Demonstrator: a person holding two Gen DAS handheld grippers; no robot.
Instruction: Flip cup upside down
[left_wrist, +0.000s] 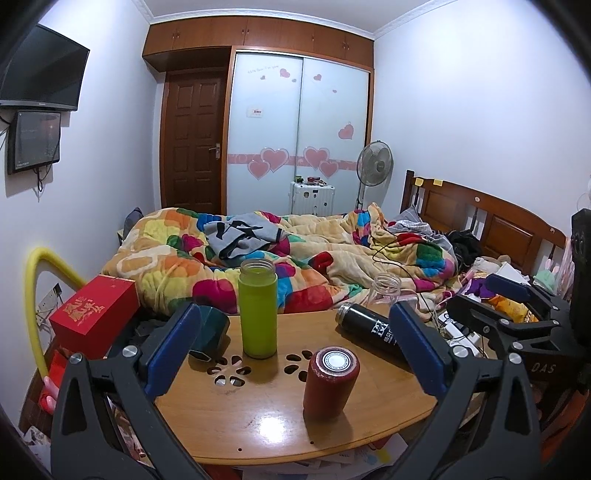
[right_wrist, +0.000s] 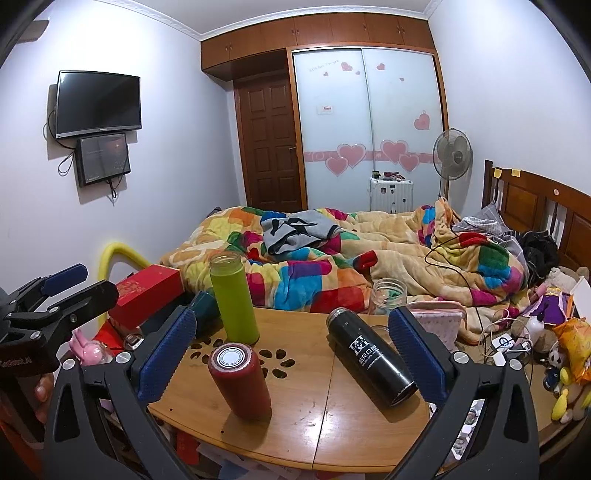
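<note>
A round wooden table (left_wrist: 266, 417) (right_wrist: 332, 417) holds several cups. A red cup (left_wrist: 331, 380) (right_wrist: 239, 380) stands upside down, base up. A green cup (left_wrist: 257, 302) (right_wrist: 234, 299) stands upright with its mouth open. A black cup (left_wrist: 369, 330) (right_wrist: 371, 358) lies on its side. A clear glass jar (left_wrist: 386, 290) (right_wrist: 388, 295) stands at the far edge. A dark teal cup (left_wrist: 208, 328) (right_wrist: 203, 306) lies at the left. My left gripper (left_wrist: 295, 350) is open and empty, above the table's near side. My right gripper (right_wrist: 291, 354) is open and empty, with the red and black cups in front of it.
A red box (left_wrist: 94, 314) (right_wrist: 146, 295) sits left of the table beside a yellow tube (left_wrist: 33, 295). A bed with a colourful blanket (left_wrist: 295, 251) (right_wrist: 351, 251) lies behind. Toys and cables (right_wrist: 546, 332) clutter the right. Each gripper shows in the other's view, the right (left_wrist: 517, 314) and the left (right_wrist: 48, 306).
</note>
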